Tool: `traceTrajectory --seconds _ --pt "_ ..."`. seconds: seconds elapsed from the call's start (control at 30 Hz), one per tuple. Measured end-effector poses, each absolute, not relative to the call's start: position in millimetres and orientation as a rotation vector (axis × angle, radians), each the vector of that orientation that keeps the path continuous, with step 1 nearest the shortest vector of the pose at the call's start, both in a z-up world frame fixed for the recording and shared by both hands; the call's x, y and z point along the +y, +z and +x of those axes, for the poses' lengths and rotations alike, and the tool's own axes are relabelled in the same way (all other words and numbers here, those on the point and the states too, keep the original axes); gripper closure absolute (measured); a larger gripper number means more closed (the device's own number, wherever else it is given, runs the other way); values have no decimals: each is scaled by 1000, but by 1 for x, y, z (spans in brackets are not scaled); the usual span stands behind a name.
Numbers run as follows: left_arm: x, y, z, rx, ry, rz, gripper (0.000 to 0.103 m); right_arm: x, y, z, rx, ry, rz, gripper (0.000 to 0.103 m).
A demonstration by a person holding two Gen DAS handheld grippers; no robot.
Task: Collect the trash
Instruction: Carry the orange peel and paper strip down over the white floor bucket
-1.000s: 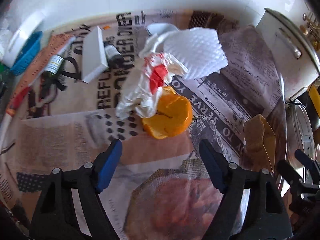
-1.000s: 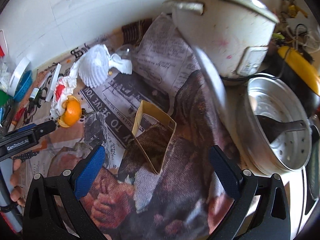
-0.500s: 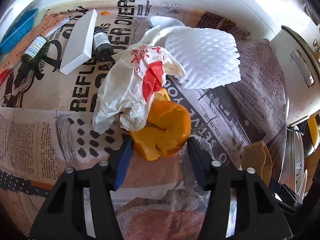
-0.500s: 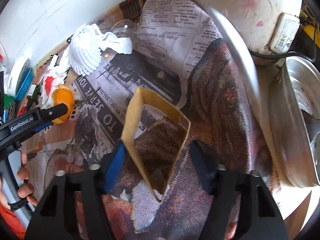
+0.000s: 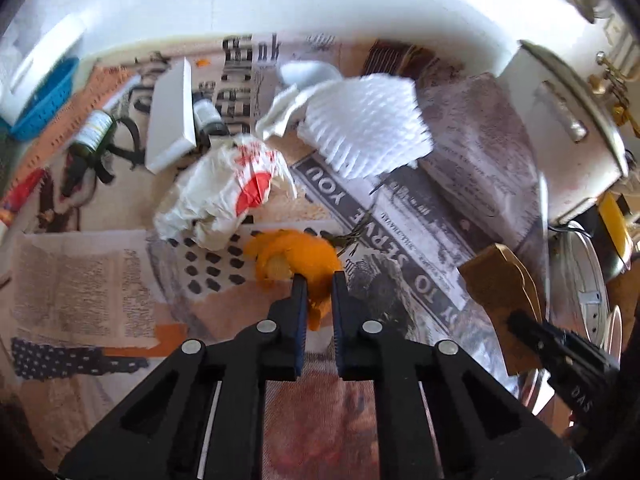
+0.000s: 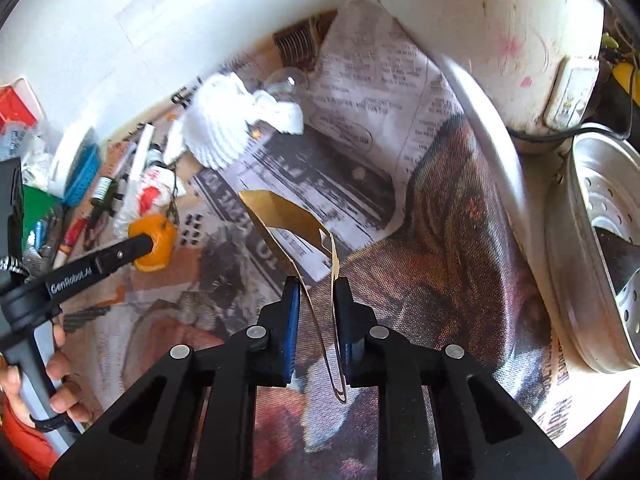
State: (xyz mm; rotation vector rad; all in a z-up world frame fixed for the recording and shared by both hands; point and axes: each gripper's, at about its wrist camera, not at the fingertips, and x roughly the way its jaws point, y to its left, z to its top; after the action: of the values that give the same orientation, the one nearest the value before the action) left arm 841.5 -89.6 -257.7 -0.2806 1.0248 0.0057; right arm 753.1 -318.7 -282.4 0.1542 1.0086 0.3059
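My left gripper [image 5: 317, 280] is shut on an orange peel [image 5: 292, 256] and holds it just above the newspaper-covered table; it also shows in the right wrist view [image 6: 156, 242]. My right gripper [image 6: 317, 284] is shut on a flattened brown cardboard sleeve [image 6: 288, 220], which also shows at the right of the left wrist view [image 5: 500, 280]. A crumpled white-and-red plastic bag [image 5: 224, 196] and a white foam fruit net [image 5: 364, 128] lie beyond the peel.
A white box [image 5: 170, 116], small bottles [image 5: 92, 132] and a blue basket [image 5: 44, 96] lie at the far left. A white rice cooker [image 6: 500, 40] and a metal steamer pot [image 6: 592, 260] stand at the right. A white wall runs behind.
My left gripper has closed on the orange peel and drawn it back from the plastic bag. My right gripper has closed on the cardboard sleeve, squeezing it flat.
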Motion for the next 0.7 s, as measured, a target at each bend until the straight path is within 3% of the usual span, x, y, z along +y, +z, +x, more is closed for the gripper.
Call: traceTrajectory --seconds 0.37,0.7 --pt "-58 -189 759 877 -13 -231 96 -280 -231 705 866 359 147 89" --pt "7 -169 616 807 -69 -203 96 -212 -210 595 761 341 155 89"
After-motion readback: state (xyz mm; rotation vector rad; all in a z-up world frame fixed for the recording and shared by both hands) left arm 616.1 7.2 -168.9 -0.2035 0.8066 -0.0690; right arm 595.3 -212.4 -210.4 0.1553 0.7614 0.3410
